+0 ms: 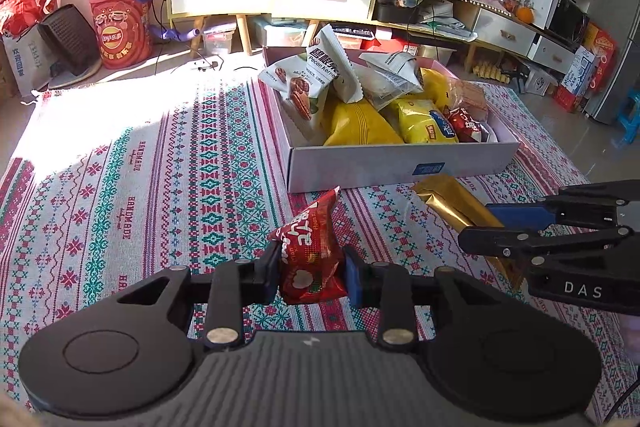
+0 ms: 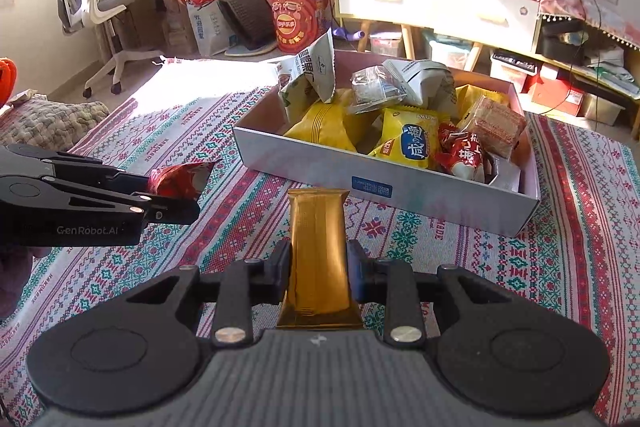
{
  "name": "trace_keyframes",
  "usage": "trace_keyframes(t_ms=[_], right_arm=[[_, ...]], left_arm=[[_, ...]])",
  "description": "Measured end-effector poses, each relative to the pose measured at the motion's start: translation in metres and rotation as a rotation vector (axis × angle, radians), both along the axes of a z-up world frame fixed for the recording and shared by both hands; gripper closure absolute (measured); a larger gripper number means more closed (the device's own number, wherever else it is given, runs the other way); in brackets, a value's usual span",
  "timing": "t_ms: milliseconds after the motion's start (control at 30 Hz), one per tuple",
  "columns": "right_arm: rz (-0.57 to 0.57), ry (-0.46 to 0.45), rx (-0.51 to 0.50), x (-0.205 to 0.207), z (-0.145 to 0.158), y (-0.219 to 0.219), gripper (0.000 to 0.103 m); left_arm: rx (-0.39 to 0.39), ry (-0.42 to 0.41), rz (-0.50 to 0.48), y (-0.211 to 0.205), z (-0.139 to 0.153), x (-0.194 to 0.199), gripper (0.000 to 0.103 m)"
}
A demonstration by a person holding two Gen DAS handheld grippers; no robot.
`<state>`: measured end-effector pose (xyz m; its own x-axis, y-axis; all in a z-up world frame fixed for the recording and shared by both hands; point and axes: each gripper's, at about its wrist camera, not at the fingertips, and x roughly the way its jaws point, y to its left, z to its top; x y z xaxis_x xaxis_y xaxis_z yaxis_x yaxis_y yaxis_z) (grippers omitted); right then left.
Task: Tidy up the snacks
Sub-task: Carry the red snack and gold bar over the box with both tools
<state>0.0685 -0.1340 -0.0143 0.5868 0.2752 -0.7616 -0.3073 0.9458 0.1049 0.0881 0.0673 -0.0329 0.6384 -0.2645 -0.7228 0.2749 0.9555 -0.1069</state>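
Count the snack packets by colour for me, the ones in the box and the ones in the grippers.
Counting what shows; some may lie buried in the box.
Red: 2, one in the left gripper, one boxed
Gold: 1, in the right gripper
Yellow: 3
White or pale: 3
Clear wrap: 2
Total: 11

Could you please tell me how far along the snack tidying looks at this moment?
Mostly done: the white box on the patterned cloth already holds many packets, yellow bags among them. In hand: the left hand-held gripper is shut on a red snack packet, and the right hand-held gripper on a gold bar packet. Left: placing both into the box.
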Motion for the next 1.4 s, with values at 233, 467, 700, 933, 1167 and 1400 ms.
trace_keyframes(t_ms=[233, 467, 700, 933, 1167, 1400], right_arm=[[-0.06, -0.047, 0.047, 0.008, 0.018, -0.012, 0.076], [-0.167, -0.072, 0.086, 0.026, 0.025, -0.032, 0.076], [-0.261, -0.089, 0.134, 0.046, 0.027, -0.047, 0.076], [-0.314, -0.072, 0.186, 0.064, 0.018, -0.059, 0.076], [-0.357, -0.022, 0.233, 0.081, -0.004, -0.07, 0.076], [-0.371, -0.018, 0.26, 0.087, -0.009, -0.074, 0.076]], left_arm=[[-0.035, -0.023, 0.008, -0.013, 0.018, 0.008, 0.065], [-0.064, -0.058, -0.005, -0.043, 0.034, 0.018, 0.065], [-0.067, -0.087, -0.023, -0.073, 0.037, 0.036, 0.065], [-0.082, -0.095, -0.015, -0.086, 0.025, 0.061, 0.065], [-0.087, -0.092, -0.013, -0.09, 0.012, 0.077, 0.065], [-0.072, -0.105, -0.015, -0.092, 0.002, 0.086, 0.065]])
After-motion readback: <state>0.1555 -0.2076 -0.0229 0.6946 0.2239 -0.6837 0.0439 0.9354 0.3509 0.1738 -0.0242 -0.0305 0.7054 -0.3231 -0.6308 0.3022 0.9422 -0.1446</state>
